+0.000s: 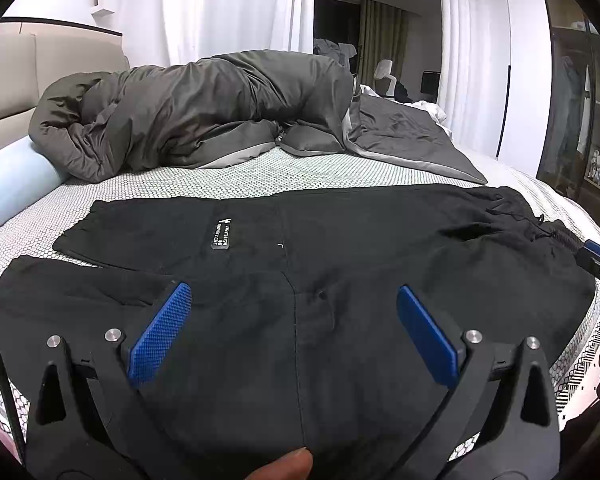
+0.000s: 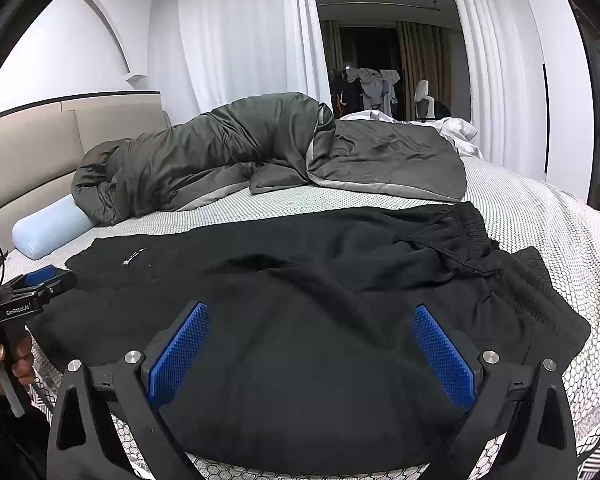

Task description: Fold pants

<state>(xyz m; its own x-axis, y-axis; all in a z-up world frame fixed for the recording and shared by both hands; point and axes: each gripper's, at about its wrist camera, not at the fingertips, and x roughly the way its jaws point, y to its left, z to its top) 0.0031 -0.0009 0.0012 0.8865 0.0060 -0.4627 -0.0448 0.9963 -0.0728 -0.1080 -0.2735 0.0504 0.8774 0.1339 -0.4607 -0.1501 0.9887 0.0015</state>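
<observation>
While the pants (image 1: 300,264) are lying flat across the bed (image 1: 172,184) | left gripper (image 1: 294,312) and right gripper (image 2: 312,344) are hovering wide apart, holding nothing | judgement: gripping matching edges is keeping the fold square.

Black pants (image 2: 300,320) lie spread across the honeycomb-patterned mattress (image 2: 540,232), waistband to the right; the right gripper (image 2: 312,356) hovers over them with blue pads (image 2: 180,356) wide apart; the left gripper (image 2: 40,280) sits at the left edge; a grey duvet (image 2: 220,160) is heaped behind.
</observation>
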